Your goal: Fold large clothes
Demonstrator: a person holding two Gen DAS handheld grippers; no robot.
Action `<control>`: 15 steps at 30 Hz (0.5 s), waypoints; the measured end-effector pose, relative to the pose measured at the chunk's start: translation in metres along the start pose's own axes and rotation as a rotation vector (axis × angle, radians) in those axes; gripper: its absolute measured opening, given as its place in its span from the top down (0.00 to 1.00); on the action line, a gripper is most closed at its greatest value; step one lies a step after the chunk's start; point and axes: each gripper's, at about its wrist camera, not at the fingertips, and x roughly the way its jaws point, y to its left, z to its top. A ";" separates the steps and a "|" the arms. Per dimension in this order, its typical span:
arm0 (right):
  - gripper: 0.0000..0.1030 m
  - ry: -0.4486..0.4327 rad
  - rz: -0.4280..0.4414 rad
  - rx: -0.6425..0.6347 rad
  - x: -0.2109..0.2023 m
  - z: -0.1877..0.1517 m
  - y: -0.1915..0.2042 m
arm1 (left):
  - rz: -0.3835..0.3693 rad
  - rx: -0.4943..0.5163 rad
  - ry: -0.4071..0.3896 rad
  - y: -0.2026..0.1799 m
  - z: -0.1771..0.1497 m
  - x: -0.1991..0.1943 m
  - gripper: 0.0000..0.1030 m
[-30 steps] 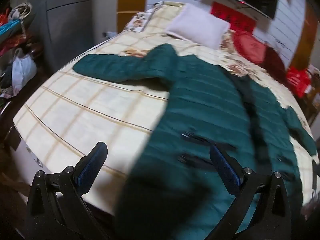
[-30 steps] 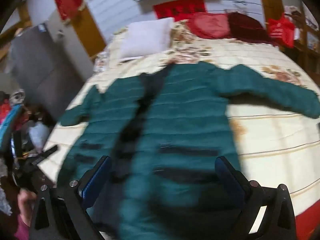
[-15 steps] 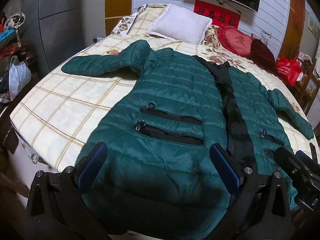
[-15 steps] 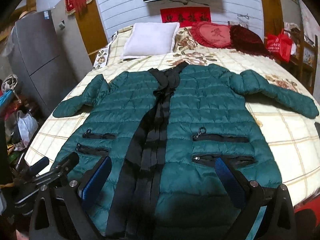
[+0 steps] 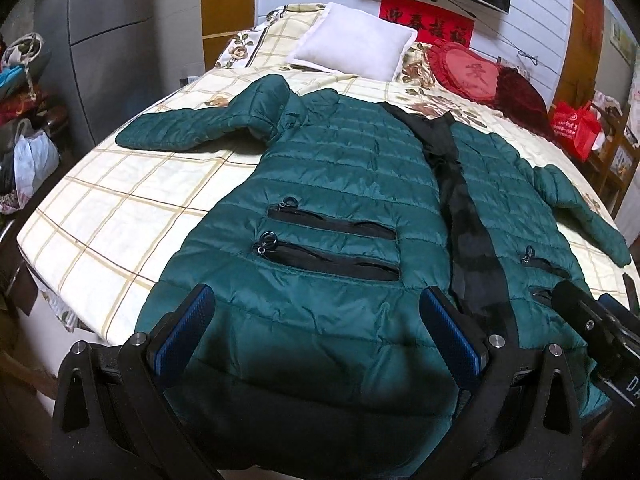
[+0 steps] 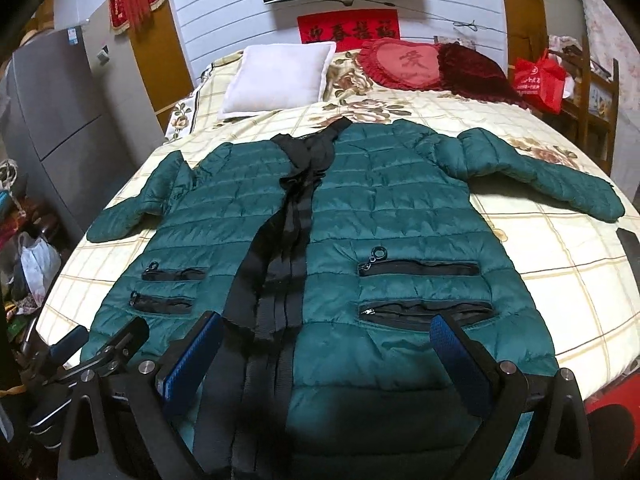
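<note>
Jacket: a big green quilted jacket (image 6: 392, 216) lies face up across the bed (image 6: 560, 264), collar toward the pillows, hem hanging at the near edge, right under both tools.
Layout: flat and spread, both sleeves out to the sides. To my eye that's the starting pose for a fold, nothing doubled over yet.
Left sleeve: the left sleeve (image 5: 188, 130) runs out over the checked bedspread, well clear of the body.
Right sleeve: the right sleeve (image 6: 540, 176) angles off toward the far side of the bed.
Front strip: a black placket (image 6: 288, 232) runs down the middle, a handy centre line for folding halves.
Pockets: zipped pockets (image 6: 420, 268) sit on each front panel, lying smooth.
Left tongs: the left tongs (image 5: 316, 332) are spread wide, hovering over the hem of the left panel, gripping nothing.
Right tongs: the right tongs (image 6: 328, 352) are wide apart too, over the hem near the placket, empty.
Why there: both tools sit side by side at the hem, likely sizing up the garment before choosing a grab point.
Next call: I'd expect a sleeve or side edge to come inward first.
Background: a white pillow (image 6: 280, 76) and red cushion (image 6: 404, 64) sit at the headboard, well apart from the jacket.
</note>
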 end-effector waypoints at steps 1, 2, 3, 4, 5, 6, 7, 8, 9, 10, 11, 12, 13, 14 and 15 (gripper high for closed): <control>0.00 -0.001 -0.005 -0.004 0.000 0.000 0.000 | 0.000 0.001 -0.002 0.000 0.000 -0.001 0.01; 0.00 -0.002 -0.009 -0.008 0.000 -0.001 0.001 | 0.000 0.001 -0.004 0.000 0.000 -0.002 0.01; 0.00 -0.003 -0.011 -0.012 0.000 -0.001 0.001 | 0.001 0.001 -0.006 0.000 0.000 -0.002 0.01; 0.00 -0.001 -0.012 -0.015 0.000 -0.001 0.002 | 0.001 0.001 -0.007 0.001 0.000 -0.003 0.01; 0.00 0.002 -0.010 -0.015 0.000 -0.002 0.002 | 0.000 -0.001 -0.007 0.001 0.000 -0.003 0.01; 0.00 0.003 -0.008 -0.015 0.001 -0.002 0.001 | 0.000 -0.003 -0.007 0.002 -0.001 -0.004 0.01; 0.00 0.005 -0.007 -0.015 0.001 -0.002 0.002 | 0.001 -0.004 -0.007 0.002 -0.001 -0.005 0.01; 0.00 0.004 -0.008 -0.014 0.000 -0.002 0.002 | 0.001 -0.001 -0.005 0.001 0.003 -0.002 0.01; 0.00 0.004 -0.008 -0.014 0.000 -0.002 0.002 | -0.001 0.001 -0.002 0.001 0.003 -0.002 0.01; 0.00 0.003 -0.007 -0.014 -0.001 -0.002 0.002 | -0.001 0.003 -0.001 0.001 0.003 -0.002 0.01; 0.00 0.004 -0.007 -0.012 0.000 -0.001 0.001 | 0.000 0.006 0.000 0.001 0.003 -0.002 0.01; 0.00 0.004 -0.007 -0.010 0.000 -0.001 0.001 | 0.001 0.009 -0.001 0.000 0.003 -0.003 0.01; 0.00 0.005 -0.007 -0.008 -0.001 -0.001 0.001 | 0.002 0.011 -0.002 0.000 0.003 -0.003 0.01; 0.00 0.005 -0.007 -0.008 -0.001 -0.001 0.001 | 0.002 0.013 -0.001 0.000 0.004 -0.003 0.01; 0.00 0.005 -0.009 -0.008 -0.001 -0.001 0.001 | 0.000 0.015 0.001 0.000 0.004 -0.004 0.01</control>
